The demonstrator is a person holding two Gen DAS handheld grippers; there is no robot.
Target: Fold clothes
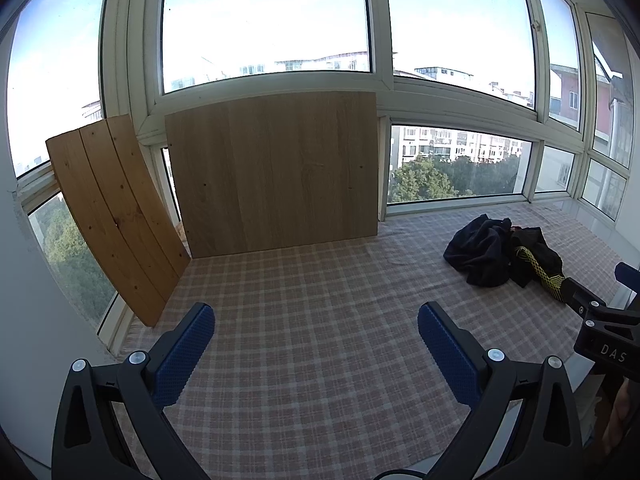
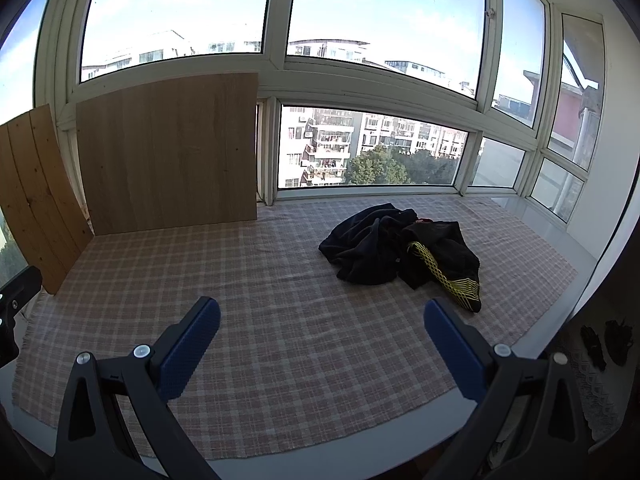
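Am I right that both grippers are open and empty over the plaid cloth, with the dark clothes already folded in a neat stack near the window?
Not quite. The dark clothes are not folded; they lie in a crumpled heap, as the right wrist view shows. The rest holds: the left gripper and right gripper are open and empty over the plaid cloth, and the heap sits near the window.

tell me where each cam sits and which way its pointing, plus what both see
Left wrist: rides the left gripper, jaws open, facing the large wooden board and window; the right gripper and part of a hand show at the right edge.
Right wrist: rides the right gripper, jaws open, aimed nearer the dark clothes pile; the left gripper shows at the left edge.
Shared: checked cloth, clothes pile, both leaning boards, window.
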